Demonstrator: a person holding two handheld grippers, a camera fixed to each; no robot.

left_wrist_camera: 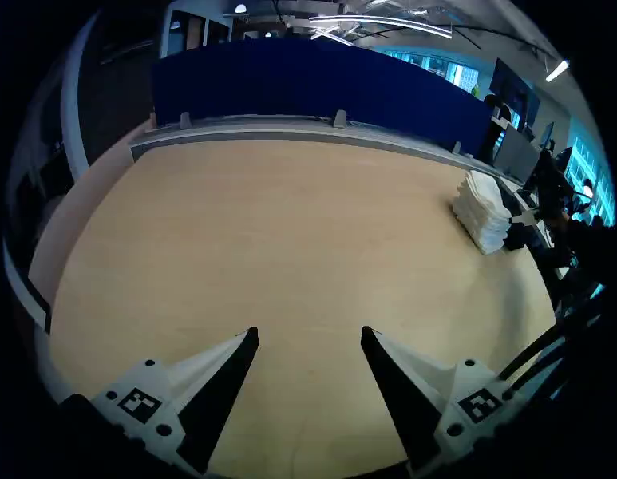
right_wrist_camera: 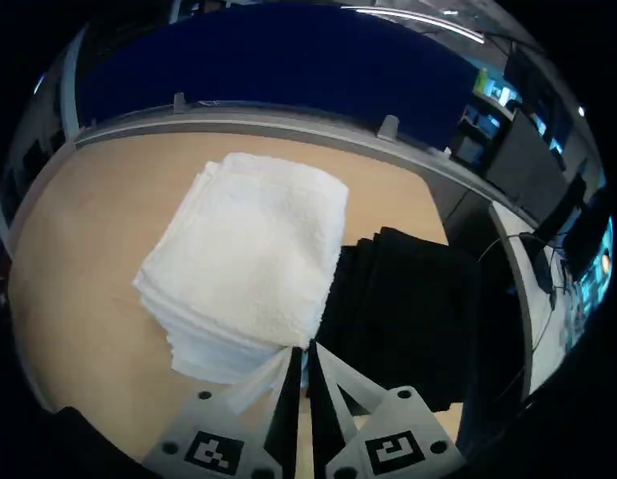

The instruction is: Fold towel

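Left gripper (left_wrist_camera: 308,335): fingers spread over bare table (left_wrist_camera: 268,239). Right gripper (right_wrist_camera: 304,351): fingers pressed together at near corner of towel stack (right_wrist_camera: 252,247), table's far right; pinch unclear. No towel laid out; folding not begun.

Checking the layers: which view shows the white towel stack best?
The right gripper view: the white towel stack is close, its top and layered edges plain. The left gripper view shows it small, far right.
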